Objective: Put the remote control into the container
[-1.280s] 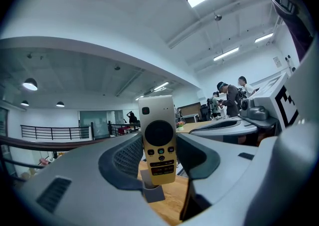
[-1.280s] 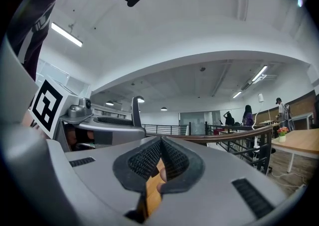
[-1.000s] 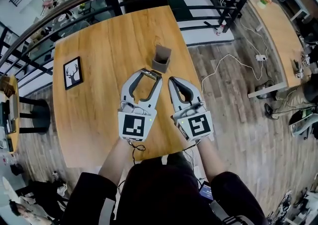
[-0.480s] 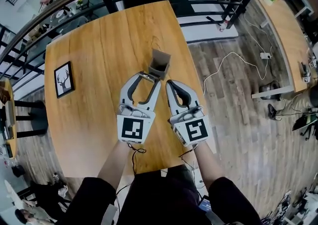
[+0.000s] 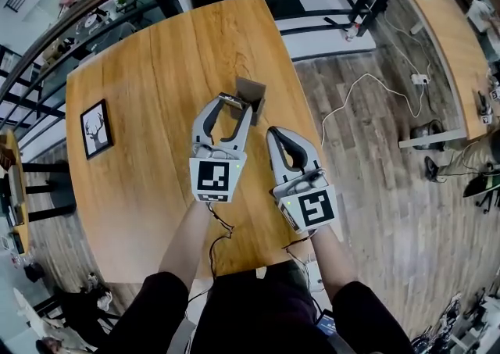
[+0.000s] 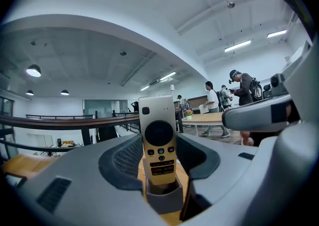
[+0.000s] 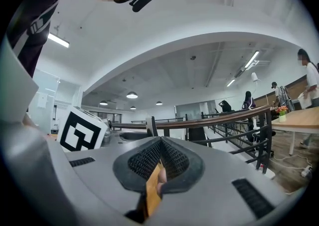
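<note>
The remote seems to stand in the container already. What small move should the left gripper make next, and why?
Probably draw the left gripper straight back with its jaws held apart. The remote control stands upright in the grey container, and the open jaws flank it without touching, so closing them or swinging sideways might tip it.

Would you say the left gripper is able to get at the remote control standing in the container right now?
Probably yes: the left gripper has its jaws open on either side of the remote control, which sticks up from the grey container; nothing stands in between.
</note>
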